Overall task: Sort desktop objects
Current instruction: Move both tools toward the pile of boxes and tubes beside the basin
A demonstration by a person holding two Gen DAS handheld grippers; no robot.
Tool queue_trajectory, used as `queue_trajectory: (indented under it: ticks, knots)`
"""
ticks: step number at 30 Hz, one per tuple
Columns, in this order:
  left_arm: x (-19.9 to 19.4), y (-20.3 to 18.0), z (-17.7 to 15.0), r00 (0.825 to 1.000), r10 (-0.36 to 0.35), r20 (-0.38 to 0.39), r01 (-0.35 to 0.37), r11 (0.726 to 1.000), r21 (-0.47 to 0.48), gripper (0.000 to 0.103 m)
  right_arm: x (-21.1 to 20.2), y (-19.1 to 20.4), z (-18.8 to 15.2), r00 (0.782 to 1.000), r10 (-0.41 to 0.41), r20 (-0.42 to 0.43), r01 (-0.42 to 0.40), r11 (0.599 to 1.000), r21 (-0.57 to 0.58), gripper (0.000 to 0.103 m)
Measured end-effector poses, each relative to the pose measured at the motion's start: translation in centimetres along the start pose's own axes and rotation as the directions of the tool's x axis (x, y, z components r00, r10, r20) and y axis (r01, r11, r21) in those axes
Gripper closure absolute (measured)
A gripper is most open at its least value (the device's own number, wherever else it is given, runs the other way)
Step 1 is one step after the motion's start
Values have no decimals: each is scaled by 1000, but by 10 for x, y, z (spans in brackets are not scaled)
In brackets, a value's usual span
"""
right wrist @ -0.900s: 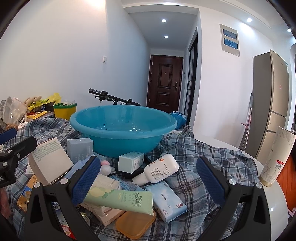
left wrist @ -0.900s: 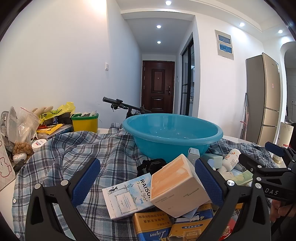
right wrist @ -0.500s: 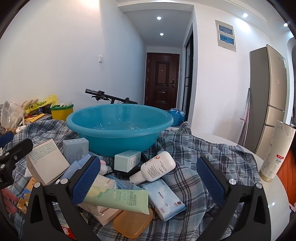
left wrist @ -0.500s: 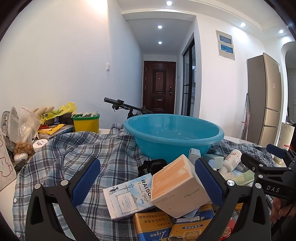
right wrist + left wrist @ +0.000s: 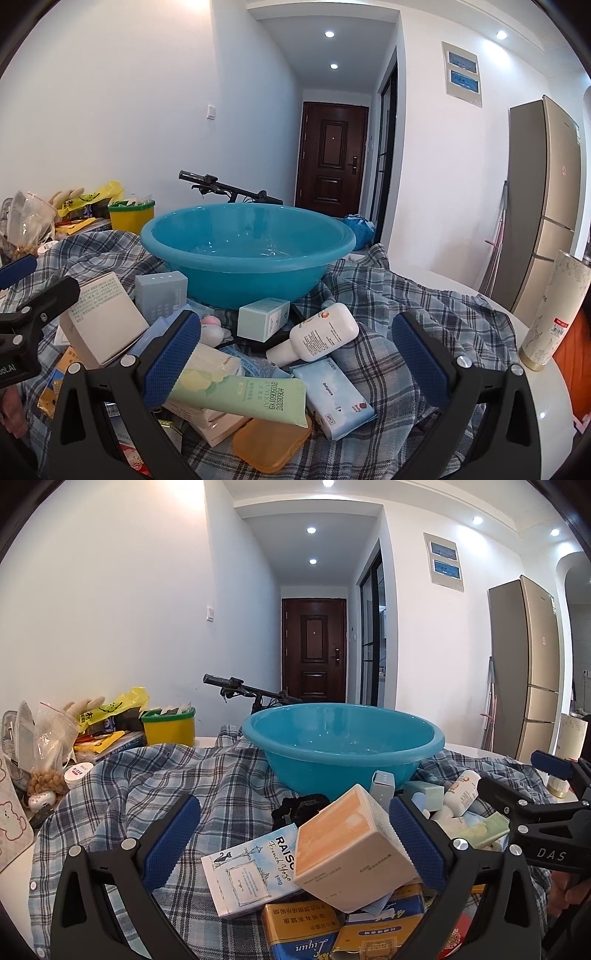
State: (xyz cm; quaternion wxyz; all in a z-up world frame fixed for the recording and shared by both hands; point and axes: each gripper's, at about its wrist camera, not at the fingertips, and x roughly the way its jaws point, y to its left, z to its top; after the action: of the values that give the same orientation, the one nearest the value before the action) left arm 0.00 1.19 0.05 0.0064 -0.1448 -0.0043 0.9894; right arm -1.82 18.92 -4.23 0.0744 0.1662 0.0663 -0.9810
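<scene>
- A plaid cloth point(image 5: 147, 794) covers the table, and everything to be sorted lies on it.
- A blue basin point(image 5: 247, 254) sits toward the back of the cloth, upright, with nothing showing inside.
- The left gripper point(image 5: 295, 845) hovers over the near pile with its jaws spread wide, holding nothing. A beige box point(image 5: 351, 849) stands tilted between the fingers; it sits just beside the right-hand pad, though I cannot tell if they touch.
- The right gripper point(image 5: 295, 354) is likewise wide open and empty, above a green tube point(image 5: 240, 395), a white bottle point(image 5: 321, 332) and a tissue pack point(image 5: 332, 395).
- A blue-and-white carton point(image 5: 251, 871) leans under the beige box, over a gold tin point(image 5: 303, 934).
- A pale green box point(image 5: 262, 317) stands just in front of the basin, with a grey box point(image 5: 162, 291) to its left.
- An orange lid point(image 5: 273, 443) lies at the near edge, partly under the tube.
- A yellow tub point(image 5: 170, 727) stands at the far left, well apart from the pile.
</scene>
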Motion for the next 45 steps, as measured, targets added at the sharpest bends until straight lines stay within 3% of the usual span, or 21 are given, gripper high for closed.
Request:
queue_trajectory:
  ticks: [12,16,23,36,45]
  knots:
    - [-36,-1,47,1000,-6,30,7,999,-39,0,-38,-15,34,1000,7,10,-7,998,57,0]
    - [-53,-2,64,998,-52,34,53,998,-46,0,-56,-22,47,999,-3,39,0,997,74,0]
    - [-78,-5,79,996,-69,57,72,996,-53,0,-82,-23,58,998,-3,63,-3,995,95,0]
    - [-92,-4,75,996,-57,63,59,997,-39,0,-96,-15,53,998,1,59,-7,994,105,0]
    - [-73,-15,37,995,-74,-68,74,997,7,0,-78,-12,25,999,31,-43,-27,994,106,0]
